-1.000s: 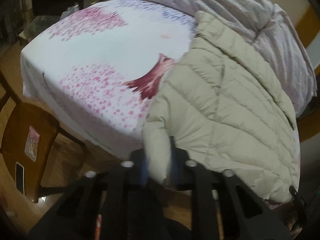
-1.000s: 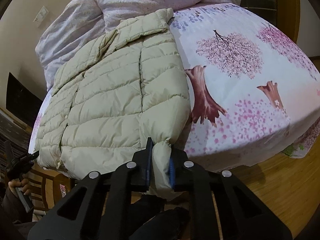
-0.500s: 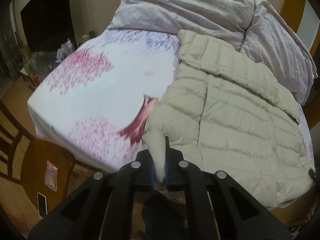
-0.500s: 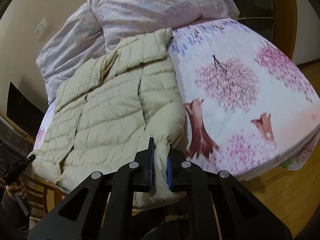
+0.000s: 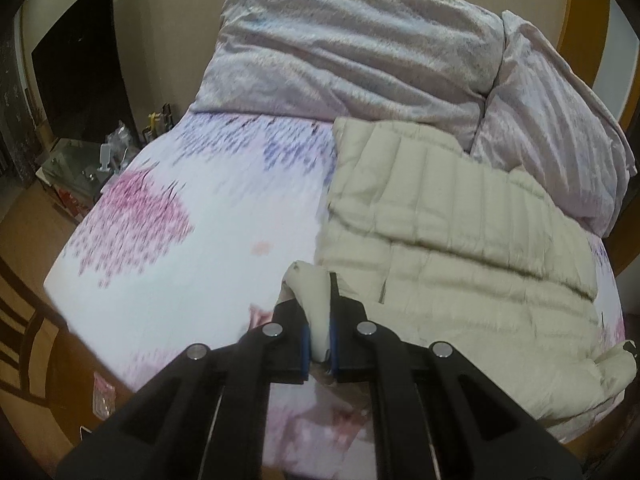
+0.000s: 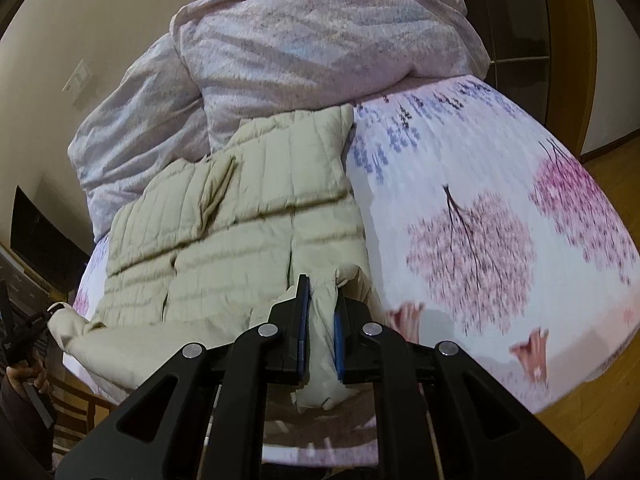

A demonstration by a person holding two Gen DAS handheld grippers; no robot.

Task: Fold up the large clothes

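Note:
A beige quilted jacket lies on the bed's floral sheet, its collar end against the heaped duvet. My left gripper is shut on one bottom corner of the jacket, which is bunched between the blue pads and lifted off the sheet. In the right wrist view the jacket fills the centre left. There my right gripper is shut on the other bottom corner, also lifted. The hem sags between the two corners. At that view's left edge, the left gripper's tip pinches its corner, with a hand behind it.
A crumpled pale lilac duvet is piled at the head of the bed. A wooden chair stands by the bed's left corner, with a cluttered glass side table farther back. Wooden floor runs along the right side.
Both grippers have risen and moved towards the head of the bed. They carry the jacket's bottom corners up and over its lower part. The left gripper has also rolled a little.

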